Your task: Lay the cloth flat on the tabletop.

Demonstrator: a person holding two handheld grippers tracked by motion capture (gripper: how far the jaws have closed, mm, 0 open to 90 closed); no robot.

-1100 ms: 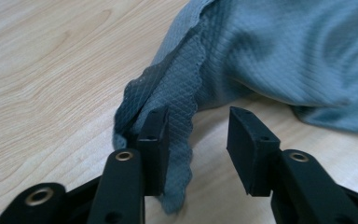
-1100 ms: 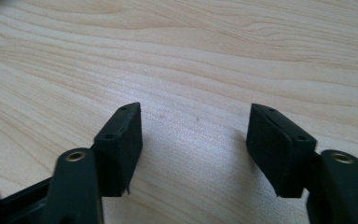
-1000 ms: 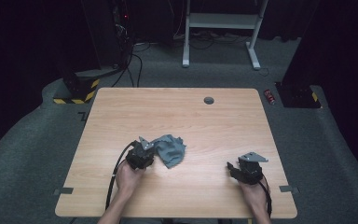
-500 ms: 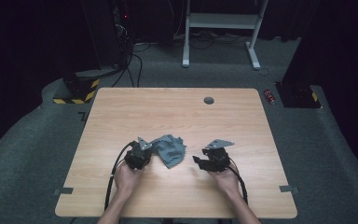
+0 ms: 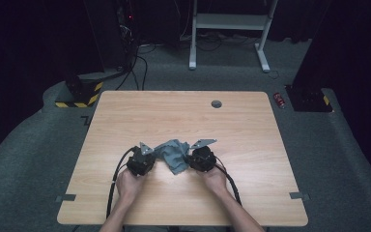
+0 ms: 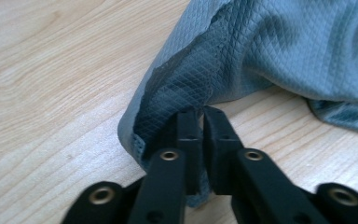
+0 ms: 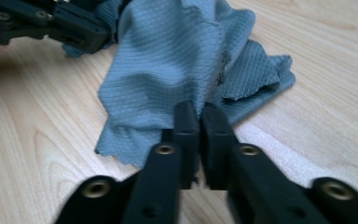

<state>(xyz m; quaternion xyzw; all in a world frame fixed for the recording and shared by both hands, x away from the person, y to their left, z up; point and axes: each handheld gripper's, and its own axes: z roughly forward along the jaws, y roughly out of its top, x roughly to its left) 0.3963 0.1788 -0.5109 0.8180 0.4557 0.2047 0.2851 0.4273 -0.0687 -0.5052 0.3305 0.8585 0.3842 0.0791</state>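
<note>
A crumpled grey cloth (image 5: 173,152) lies near the worktop's (image 5: 251,130) front edge, between both tools: the left hand-held gripper (image 5: 147,153) pinches its left side, the right hand-held gripper (image 5: 191,157) its right.

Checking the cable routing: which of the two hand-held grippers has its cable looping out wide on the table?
The left hand-held gripper: its black cable bows outward to the left, while the right hand-held gripper has its cable hugging the forearm.
</note>
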